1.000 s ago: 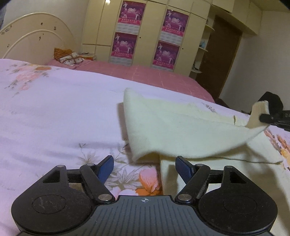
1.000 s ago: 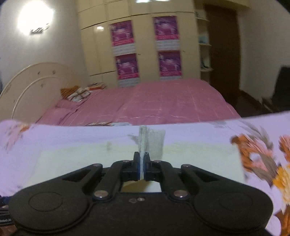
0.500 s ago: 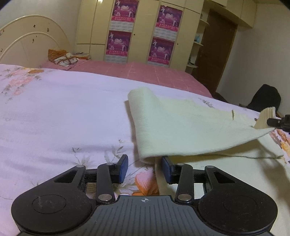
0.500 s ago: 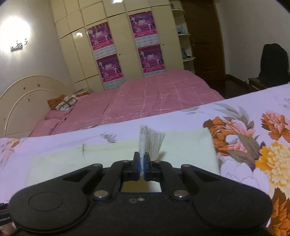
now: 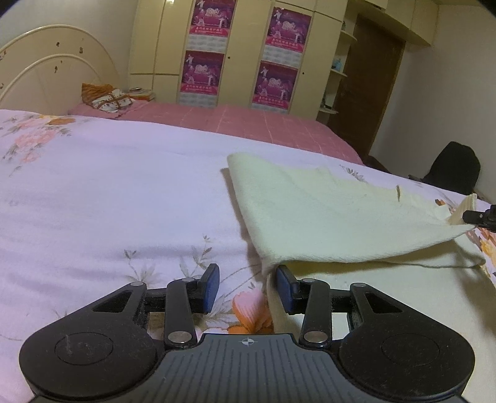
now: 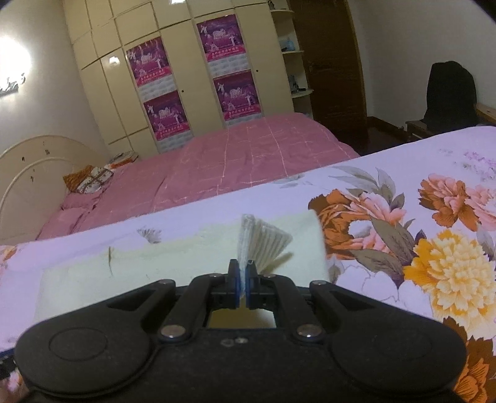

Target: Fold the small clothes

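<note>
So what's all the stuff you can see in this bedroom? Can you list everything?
cloth: one, pale yellow, on the flowered cover, one corner lifted
flowered cover: one, lilac with orange and pink flowers, under the cloth
pink bed: one, pink checked, behind
headboard: one, cream, far left
patterned cloth: one bundle, orange and white, at the pink bed's head
wardrobe: one, cream, back wall
posters: four, purple, on the wardrobe doors
door: one, dark brown, right of the wardrobe
chair: one, black, far right
left gripper: black with blue pads, open, cloth edge between them
right gripper: black, shut on the cloth's corner
</note>
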A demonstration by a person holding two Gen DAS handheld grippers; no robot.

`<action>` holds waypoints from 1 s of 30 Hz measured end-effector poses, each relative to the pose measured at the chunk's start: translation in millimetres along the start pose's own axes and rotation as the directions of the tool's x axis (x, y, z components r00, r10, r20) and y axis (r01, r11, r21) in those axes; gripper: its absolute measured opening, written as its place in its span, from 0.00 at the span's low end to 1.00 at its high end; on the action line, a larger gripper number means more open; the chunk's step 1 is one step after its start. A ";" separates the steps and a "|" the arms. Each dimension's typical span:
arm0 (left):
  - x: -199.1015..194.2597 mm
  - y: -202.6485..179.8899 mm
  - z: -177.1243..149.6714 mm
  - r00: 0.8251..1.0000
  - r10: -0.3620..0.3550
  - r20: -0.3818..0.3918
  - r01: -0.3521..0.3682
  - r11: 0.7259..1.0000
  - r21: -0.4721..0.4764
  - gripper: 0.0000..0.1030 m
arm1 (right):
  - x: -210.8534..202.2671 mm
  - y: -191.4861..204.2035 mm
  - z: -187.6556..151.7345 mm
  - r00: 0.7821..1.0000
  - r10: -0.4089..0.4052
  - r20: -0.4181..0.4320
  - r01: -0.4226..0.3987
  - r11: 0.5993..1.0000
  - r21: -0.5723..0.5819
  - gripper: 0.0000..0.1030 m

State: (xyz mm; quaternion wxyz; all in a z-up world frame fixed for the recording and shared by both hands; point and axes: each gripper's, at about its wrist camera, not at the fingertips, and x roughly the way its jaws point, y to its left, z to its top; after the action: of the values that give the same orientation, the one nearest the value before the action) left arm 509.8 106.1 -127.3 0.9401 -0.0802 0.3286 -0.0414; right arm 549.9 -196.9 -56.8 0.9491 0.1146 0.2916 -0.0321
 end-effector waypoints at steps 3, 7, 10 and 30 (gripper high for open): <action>-0.5 1.2 0.0 1.000 0.001 -0.001 -0.001 1.000 -0.005 0.39 | -1.7 -2.8 -2.6 1.000 0.004 0.000 -0.004 1.000 0.011 0.04; -0.5 3.7 -0.3 1.000 0.000 -0.003 0.000 1.000 -0.016 0.39 | -4.5 -4.8 -7.9 1.000 0.002 0.000 -0.002 1.000 0.006 0.04; -0.4 3.1 -0.9 1.000 0.003 -0.004 -0.004 1.000 -0.010 0.39 | -5.9 -8.8 -12.0 1.000 0.000 -0.010 0.000 1.000 0.015 0.04; -28.8 11.8 1.3 1.000 0.002 0.019 -0.003 0.998 0.064 0.40 | -14.8 -38.4 -34.6 0.998 0.014 -0.066 -0.008 0.995 0.104 0.17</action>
State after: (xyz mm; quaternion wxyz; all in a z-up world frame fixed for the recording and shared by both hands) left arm 488.5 121.6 -110.8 0.9454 -0.0498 0.3181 -0.0501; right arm 513.8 -226.1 -83.9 0.9318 0.1664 0.3202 -0.0382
